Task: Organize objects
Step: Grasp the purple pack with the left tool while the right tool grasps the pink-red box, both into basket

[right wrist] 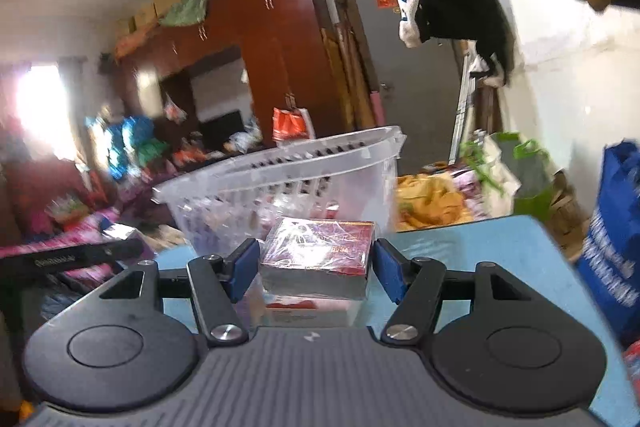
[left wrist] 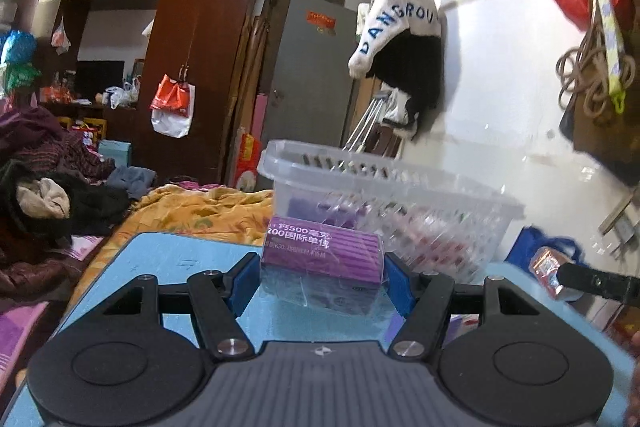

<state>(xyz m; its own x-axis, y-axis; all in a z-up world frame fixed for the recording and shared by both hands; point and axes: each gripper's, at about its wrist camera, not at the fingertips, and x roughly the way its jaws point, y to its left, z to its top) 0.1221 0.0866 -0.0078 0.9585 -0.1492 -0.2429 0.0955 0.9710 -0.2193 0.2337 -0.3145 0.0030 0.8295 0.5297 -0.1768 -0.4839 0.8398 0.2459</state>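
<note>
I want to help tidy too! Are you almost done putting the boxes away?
Partly. The basket already holds some packs, so some sorting looks done. Right now the left gripper grips a purple box, and the right gripper brackets a red box. Both boxes, plus another box underneath, are not yet in the basket.

A light blue table with a rounded corner carries the things, and its glossy top reflects what stands on it. On it stands a clear plastic basket with slotted walls, holding purple and red packs that show blurred through its sides; just in front of the basket in the left wrist view is a purple box wrapped in clear film with white print. In the right wrist view a dark red box in shiny film sits at the basket's near side, and whether it touches the tabletop cannot be told.
</note>
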